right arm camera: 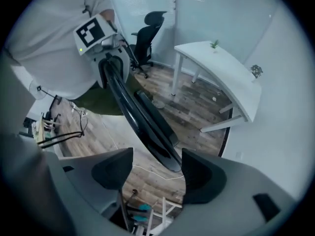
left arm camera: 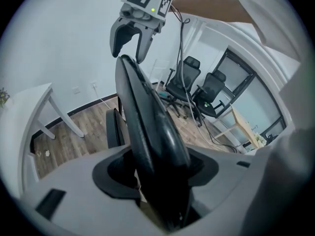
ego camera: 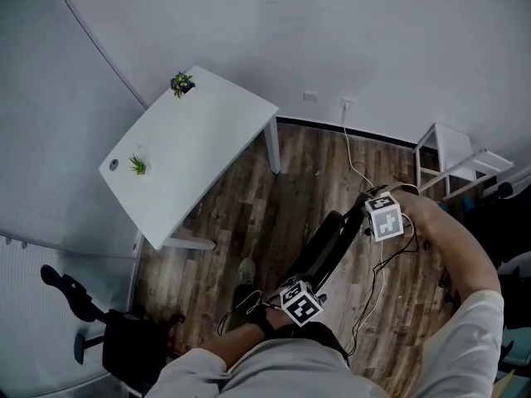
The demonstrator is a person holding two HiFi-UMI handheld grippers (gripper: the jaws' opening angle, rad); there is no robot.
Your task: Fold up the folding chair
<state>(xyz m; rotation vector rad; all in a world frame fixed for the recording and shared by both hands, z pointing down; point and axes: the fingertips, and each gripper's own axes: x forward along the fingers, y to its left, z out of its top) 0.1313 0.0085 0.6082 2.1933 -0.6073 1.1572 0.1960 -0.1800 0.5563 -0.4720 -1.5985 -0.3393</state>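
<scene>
Head view: my left gripper (ego camera: 291, 283) is clamped on the near end of the folding chair (ego camera: 328, 243), which looks folded flat above the wood floor (ego camera: 249, 206). My right gripper (ego camera: 367, 211) sits open round the far end. I think folding is almost done; next I should set it down gently.

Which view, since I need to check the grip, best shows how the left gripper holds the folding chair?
The left gripper view: the left gripper has its jaws clamped on the black edge of the folding chair. The head view shows only its marker cube above the chair; the right gripper view shows it small at the chair's far end.
</scene>
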